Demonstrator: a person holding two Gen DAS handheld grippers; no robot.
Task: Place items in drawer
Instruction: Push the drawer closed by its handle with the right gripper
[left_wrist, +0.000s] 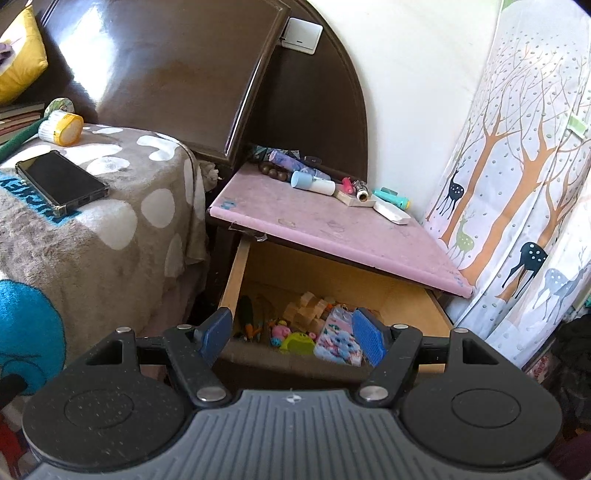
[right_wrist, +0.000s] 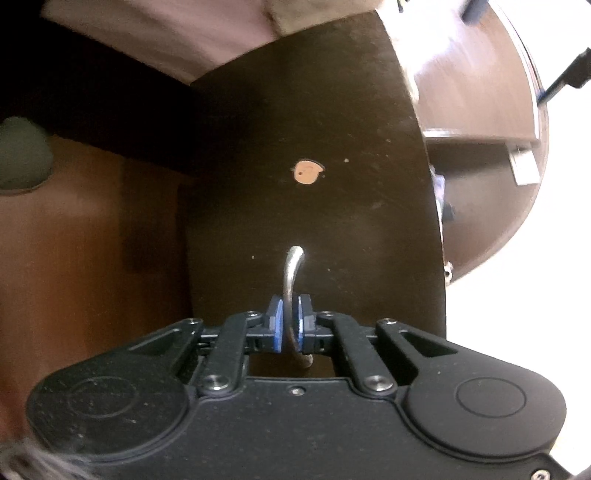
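In the left wrist view the nightstand drawer (left_wrist: 236, 273) is pulled open under a pink top (left_wrist: 317, 225). Inside lie wooden blocks (left_wrist: 308, 310), a patterned pouch (left_wrist: 338, 338) and small toys. On the top lie a white tube with a blue cap (left_wrist: 312, 182), a teal flashlight (left_wrist: 391, 197) and other small items. My left gripper (left_wrist: 293, 336) is open and empty, just in front of the drawer. In the right wrist view my right gripper (right_wrist: 290, 325) is shut on the curved metal drawer handle (right_wrist: 291, 273) on the dark drawer front (right_wrist: 314, 203).
A bed with a spotted grey blanket (left_wrist: 110, 221) stands left of the nightstand, with a phone (left_wrist: 61, 181) and a yellow-lidded jar (left_wrist: 61, 127) on it. A deer-print curtain (left_wrist: 517, 192) hangs to the right. A dark headboard (left_wrist: 177, 74) is behind.
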